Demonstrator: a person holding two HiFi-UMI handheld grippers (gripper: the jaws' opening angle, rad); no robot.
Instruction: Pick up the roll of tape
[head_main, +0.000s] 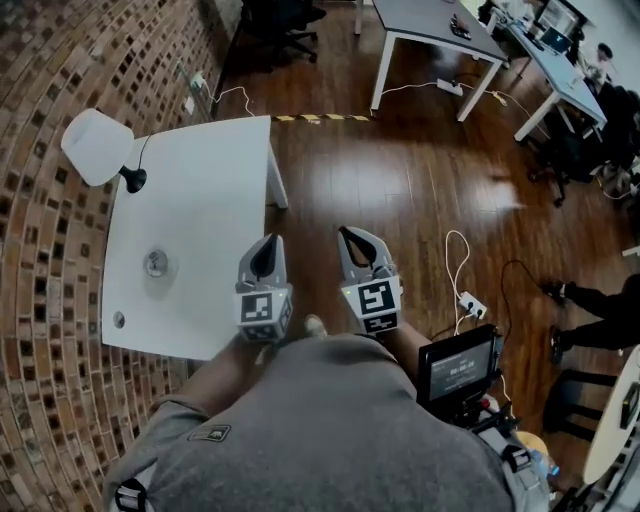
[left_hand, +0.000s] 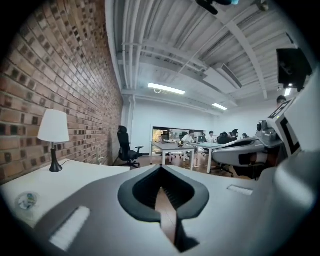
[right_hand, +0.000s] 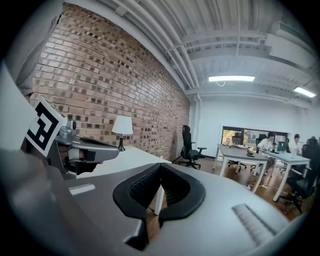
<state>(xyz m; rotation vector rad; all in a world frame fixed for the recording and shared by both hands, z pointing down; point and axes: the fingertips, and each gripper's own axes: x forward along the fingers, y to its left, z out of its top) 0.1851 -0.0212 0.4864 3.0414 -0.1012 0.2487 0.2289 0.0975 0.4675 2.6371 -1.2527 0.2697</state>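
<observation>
The roll of tape (head_main: 155, 263) lies flat on the white table (head_main: 210, 180), a small clear-and-silver ring toward the table's left side. It also shows low at the left in the left gripper view, as the tape (left_hand: 26, 201). My left gripper (head_main: 266, 240) hovers at the table's near right edge, right of the tape and apart from it, its jaws shut and empty (left_hand: 161, 168). My right gripper (head_main: 345, 232) hangs over the wooden floor beside the table, also shut with nothing in it (right_hand: 161, 165).
A white lamp (head_main: 97, 147) stands at the table's far left corner. A small round item (head_main: 118, 320) lies near the front left edge. A brick wall (head_main: 40, 60) runs along the left. Desks (head_main: 435, 30), an office chair (left_hand: 125, 147), floor cables (head_main: 455, 265) and seated people lie beyond.
</observation>
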